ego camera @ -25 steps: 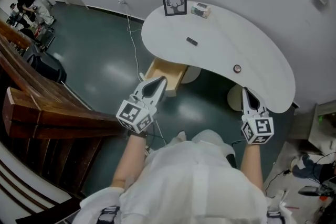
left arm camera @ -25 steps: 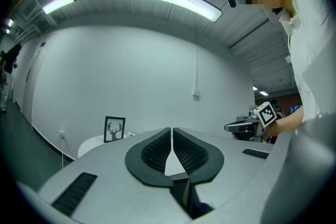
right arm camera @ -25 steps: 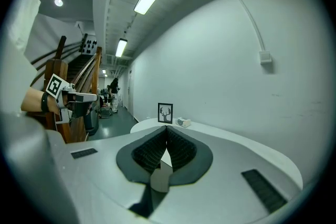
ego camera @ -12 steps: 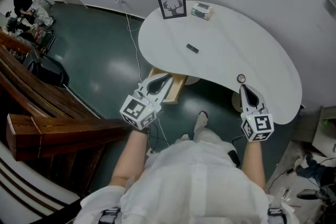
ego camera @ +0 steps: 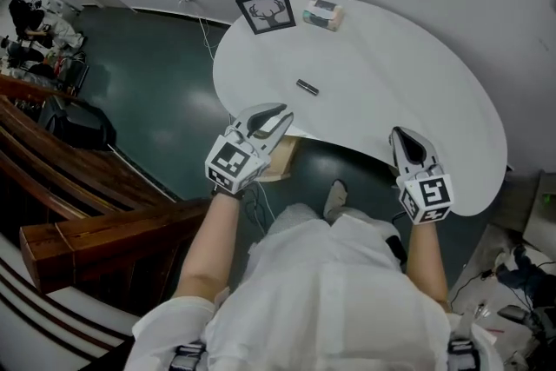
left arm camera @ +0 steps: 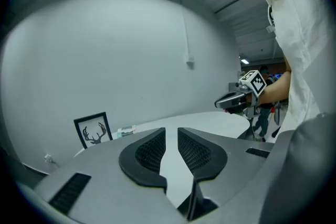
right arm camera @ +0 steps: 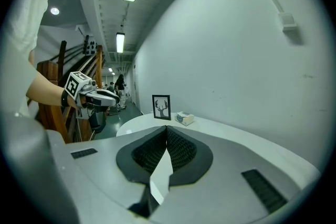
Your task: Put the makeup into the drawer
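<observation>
1. Both your grippers have come forward to the near edge of the table (ego camera: 391,56). Your left gripper (ego camera: 280,113) now hangs over the drawer (ego camera: 280,162), which stands pulled out below the rim. Your right gripper (ego camera: 400,135) reaches over the right side of the edge.
2. That likely means the drawer is ready, but nothing is in it yet. The makeup, a small dark stick (ego camera: 307,86), lies on the tabletop beyond both grippers, nearer your left one and untouched.
3. Your left gripper's jaws are opening. The gap is narrow, with nothing between the pads.
4. Your right gripper's jaws meet at the tips and hold nothing.
</observation>
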Demonstrator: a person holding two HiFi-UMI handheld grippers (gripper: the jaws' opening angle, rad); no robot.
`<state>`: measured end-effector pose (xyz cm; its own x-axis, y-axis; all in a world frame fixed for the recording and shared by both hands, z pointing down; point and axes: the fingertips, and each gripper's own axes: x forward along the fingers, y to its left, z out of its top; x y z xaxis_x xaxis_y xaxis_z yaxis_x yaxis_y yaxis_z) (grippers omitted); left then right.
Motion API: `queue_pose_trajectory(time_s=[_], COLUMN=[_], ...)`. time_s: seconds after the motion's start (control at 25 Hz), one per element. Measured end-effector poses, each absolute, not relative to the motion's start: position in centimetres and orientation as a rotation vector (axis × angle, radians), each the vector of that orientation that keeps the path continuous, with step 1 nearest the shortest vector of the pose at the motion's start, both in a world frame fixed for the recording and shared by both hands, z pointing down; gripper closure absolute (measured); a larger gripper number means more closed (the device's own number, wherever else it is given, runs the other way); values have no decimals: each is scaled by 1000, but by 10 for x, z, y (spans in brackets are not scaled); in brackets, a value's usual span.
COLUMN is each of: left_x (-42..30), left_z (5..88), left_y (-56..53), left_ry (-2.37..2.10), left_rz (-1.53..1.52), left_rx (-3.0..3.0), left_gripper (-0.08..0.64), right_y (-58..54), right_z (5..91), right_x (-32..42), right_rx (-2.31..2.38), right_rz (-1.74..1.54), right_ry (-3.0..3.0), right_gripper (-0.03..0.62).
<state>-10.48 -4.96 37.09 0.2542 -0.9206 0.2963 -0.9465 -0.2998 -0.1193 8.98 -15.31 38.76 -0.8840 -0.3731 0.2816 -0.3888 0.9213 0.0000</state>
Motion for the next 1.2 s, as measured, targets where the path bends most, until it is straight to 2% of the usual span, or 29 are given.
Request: queue_pose_trajectory(time_s=[0.84,1.2], left_x=[-141,-148], left_z=[493,551], left_y=[-139,-163], left_ry=[-1196,-779], left_rz=[1132,1559], left_rx=[2504,2543], left_gripper=[428,385], right_y=[-172,-165], right_z=[416,430], right_x=[46,48], right_rx=[600,683], right_rz=[169,219], right_ry=[-2720,-2657], right_gripper=[583,583])
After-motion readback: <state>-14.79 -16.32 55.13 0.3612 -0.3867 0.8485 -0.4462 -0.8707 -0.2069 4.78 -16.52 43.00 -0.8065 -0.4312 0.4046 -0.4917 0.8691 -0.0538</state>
